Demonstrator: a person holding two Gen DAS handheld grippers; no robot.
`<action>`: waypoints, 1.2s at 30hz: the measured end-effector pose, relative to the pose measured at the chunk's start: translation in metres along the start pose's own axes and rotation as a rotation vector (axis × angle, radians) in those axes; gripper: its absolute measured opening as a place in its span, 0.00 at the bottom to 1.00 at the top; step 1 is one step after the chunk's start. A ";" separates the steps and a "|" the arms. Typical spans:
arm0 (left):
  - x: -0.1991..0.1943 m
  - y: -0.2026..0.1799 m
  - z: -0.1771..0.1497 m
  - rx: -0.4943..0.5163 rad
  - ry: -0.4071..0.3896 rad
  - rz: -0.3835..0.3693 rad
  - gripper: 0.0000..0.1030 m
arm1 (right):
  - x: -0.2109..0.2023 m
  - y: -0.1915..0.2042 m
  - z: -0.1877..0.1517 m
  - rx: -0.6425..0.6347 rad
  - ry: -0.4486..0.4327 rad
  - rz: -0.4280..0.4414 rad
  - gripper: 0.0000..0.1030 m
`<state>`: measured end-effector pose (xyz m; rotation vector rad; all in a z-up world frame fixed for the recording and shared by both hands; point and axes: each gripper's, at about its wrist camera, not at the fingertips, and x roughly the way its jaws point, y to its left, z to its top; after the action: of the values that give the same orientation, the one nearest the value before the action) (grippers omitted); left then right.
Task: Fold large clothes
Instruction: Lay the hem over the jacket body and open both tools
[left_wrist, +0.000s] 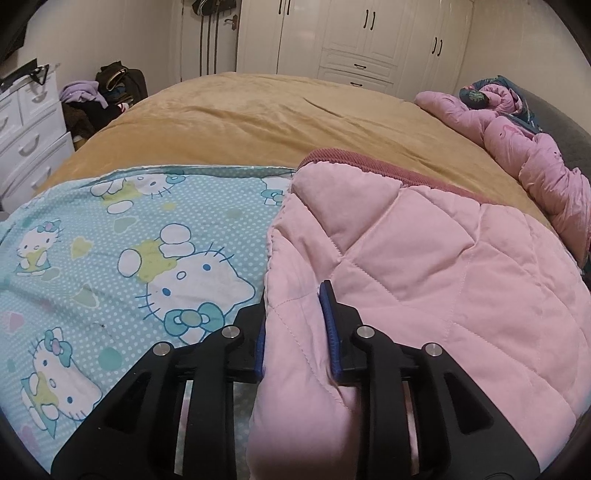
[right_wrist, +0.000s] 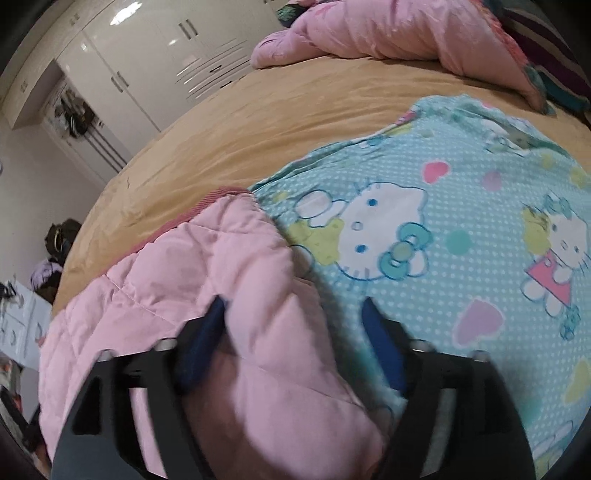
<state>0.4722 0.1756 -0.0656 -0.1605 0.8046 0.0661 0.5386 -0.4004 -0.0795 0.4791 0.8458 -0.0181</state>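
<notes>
A pink quilted jacket (left_wrist: 424, 258) with a darker ribbed hem (left_wrist: 369, 162) lies on a light blue cartoon-cat sheet (left_wrist: 129, 240) spread over the bed. My left gripper (left_wrist: 295, 299) is shut on a thick fold at the jacket's left edge, which bulges between the blue pads (left_wrist: 330, 317). In the right wrist view the same jacket (right_wrist: 184, 280) fills the lower left. My right gripper (right_wrist: 295, 302) is open and wide, its left finger (right_wrist: 212, 325) against the jacket's edge and its right finger (right_wrist: 380, 343) over the sheet (right_wrist: 461, 206).
A tan blanket (left_wrist: 258, 110) covers the bed. A crumpled pink duvet (left_wrist: 535, 155) lies along the right side. White wardrobes (left_wrist: 369, 37) stand behind, a white drawer unit (left_wrist: 26, 140) to the left, and a pile of dark clothes (left_wrist: 110, 96) beside it.
</notes>
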 end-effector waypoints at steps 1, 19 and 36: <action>-0.001 0.000 0.000 0.001 0.002 0.001 0.19 | -0.006 -0.003 -0.001 0.009 -0.002 0.021 0.79; -0.105 -0.039 -0.010 0.095 -0.132 0.015 0.91 | -0.136 0.058 -0.057 -0.352 -0.204 0.090 0.90; -0.111 -0.171 -0.081 0.342 -0.069 -0.067 0.91 | -0.153 0.146 -0.145 -0.602 -0.123 0.123 0.95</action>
<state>0.3580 -0.0063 -0.0210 0.1381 0.7292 -0.1286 0.3622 -0.2362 0.0082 -0.0388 0.6585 0.3101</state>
